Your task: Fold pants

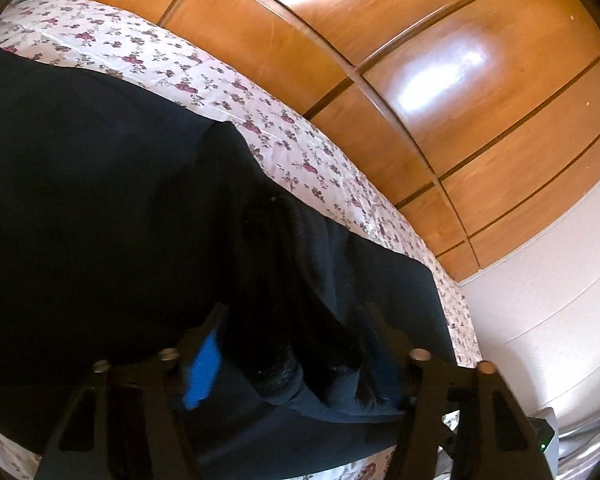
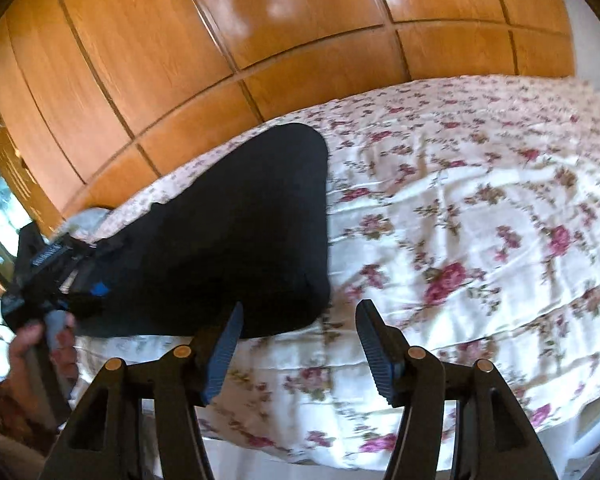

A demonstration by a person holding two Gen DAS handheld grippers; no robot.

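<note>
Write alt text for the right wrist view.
The right gripper, fingers apart and empty, hovers over a flowered bedsheet beside the corner of dark pants lying on the bed. At far left, the left gripper is at the pants' other end; wooden wardrobe doors stand behind.

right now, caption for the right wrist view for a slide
Open right tool over the floral bedsheet, beside the folded dark pants.
</note>
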